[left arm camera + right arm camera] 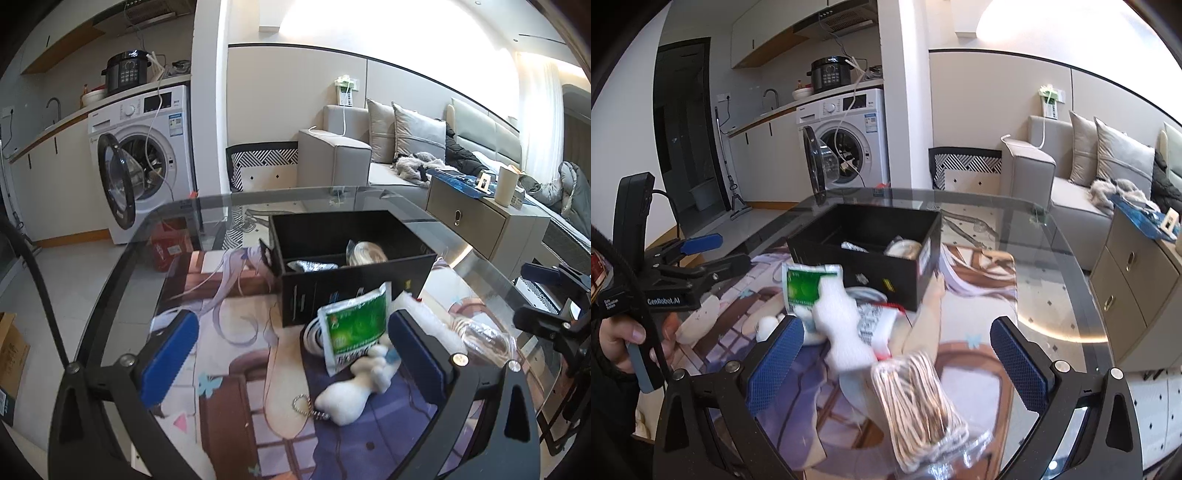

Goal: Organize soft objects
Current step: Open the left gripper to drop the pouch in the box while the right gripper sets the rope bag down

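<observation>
Both my jaws stand released: the left gripper (pixel 291 350) hovers over the green packet (pixel 354 325) and white plush (pixel 354 391), the right gripper (pixel 897 354) over the bagged cord bundle (pixel 919 406). All lie on the tabletop (pixel 122 266) just before the black box (pixel 351 258). I judge it best to close low on the plush body, clear of the packet, then lift over the wall.

Round table of glossy clear glass (pixel 424 210); matt black rectangular cardboard box (pixel 354 284) — beside it lay a fuzzy white plush toy (pixel 351 398) and a glossy green-printed plastic packet (pixel 354 325).
</observation>
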`<state>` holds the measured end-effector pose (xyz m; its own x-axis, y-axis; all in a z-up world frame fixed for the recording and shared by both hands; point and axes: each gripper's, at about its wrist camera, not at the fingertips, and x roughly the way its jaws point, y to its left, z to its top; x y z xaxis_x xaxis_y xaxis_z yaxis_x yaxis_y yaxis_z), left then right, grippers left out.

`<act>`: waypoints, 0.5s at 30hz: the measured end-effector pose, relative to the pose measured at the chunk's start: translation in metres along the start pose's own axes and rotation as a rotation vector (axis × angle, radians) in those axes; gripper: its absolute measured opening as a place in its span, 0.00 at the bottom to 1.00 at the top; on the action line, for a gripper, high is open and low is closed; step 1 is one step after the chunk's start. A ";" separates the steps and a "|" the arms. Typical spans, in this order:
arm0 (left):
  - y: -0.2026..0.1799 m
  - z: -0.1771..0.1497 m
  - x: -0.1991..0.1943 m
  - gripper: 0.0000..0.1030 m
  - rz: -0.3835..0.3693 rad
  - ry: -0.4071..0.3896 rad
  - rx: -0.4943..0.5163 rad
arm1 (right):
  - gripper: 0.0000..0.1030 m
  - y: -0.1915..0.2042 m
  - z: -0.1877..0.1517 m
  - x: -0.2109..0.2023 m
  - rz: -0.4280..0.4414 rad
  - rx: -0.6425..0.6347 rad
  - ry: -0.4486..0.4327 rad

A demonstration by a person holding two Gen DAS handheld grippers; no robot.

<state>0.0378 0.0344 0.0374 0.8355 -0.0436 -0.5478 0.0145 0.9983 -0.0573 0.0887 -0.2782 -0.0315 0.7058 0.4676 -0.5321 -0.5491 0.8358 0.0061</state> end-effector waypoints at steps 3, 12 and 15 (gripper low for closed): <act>0.003 -0.007 -0.002 1.00 0.005 0.005 -0.010 | 1.00 -0.004 -0.011 -0.005 -0.010 0.008 0.017; 0.001 -0.020 -0.001 1.00 0.019 0.030 0.013 | 1.00 -0.011 -0.035 -0.003 -0.015 0.001 0.078; -0.002 -0.025 0.001 1.00 0.014 0.042 0.030 | 1.00 -0.014 -0.042 0.001 -0.019 0.001 0.102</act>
<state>0.0252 0.0316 0.0163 0.8119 -0.0311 -0.5830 0.0206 0.9995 -0.0246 0.0785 -0.3018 -0.0679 0.6672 0.4196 -0.6155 -0.5352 0.8447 -0.0043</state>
